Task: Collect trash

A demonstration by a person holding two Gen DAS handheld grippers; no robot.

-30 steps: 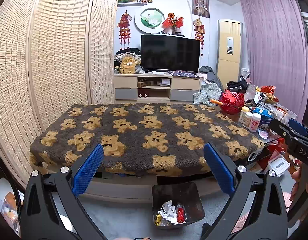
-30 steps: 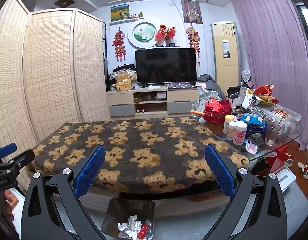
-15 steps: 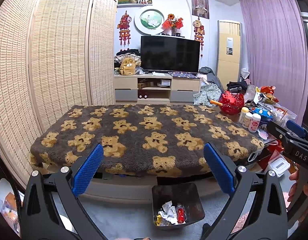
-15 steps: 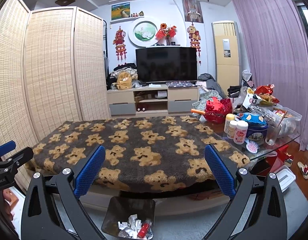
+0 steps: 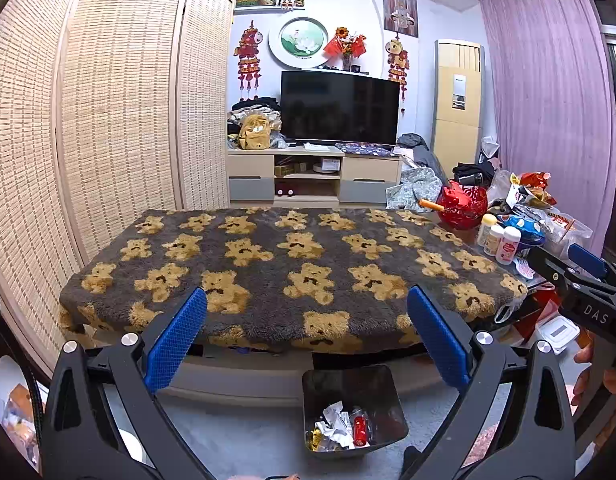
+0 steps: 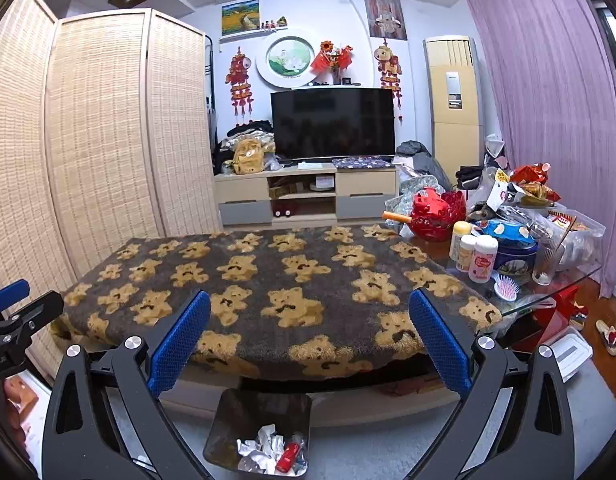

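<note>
A dark trash bin (image 5: 354, 410) stands on the floor in front of the table, with crumpled wrappers and a red can (image 5: 359, 425) inside. It also shows in the right wrist view (image 6: 262, 432). My left gripper (image 5: 306, 332) is open and empty, held above and behind the bin. My right gripper (image 6: 308, 334) is open and empty too, at about the same height. The right gripper shows at the right edge of the left wrist view (image 5: 580, 284). The left gripper shows at the left edge of the right wrist view (image 6: 16, 320).
A table under a grey teddy-bear blanket (image 5: 292, 264) fills the middle. Bottles, snack bags, a red basket (image 6: 438, 214) and a hairbrush crowd its glass right end. A TV stand (image 5: 314, 176) is behind, a bamboo screen (image 5: 108, 120) at left, and a white box (image 6: 568, 354) on the floor at right.
Both grippers have stayed open and almost still. The right gripper has drifted slightly left and up in the left wrist view.
</note>
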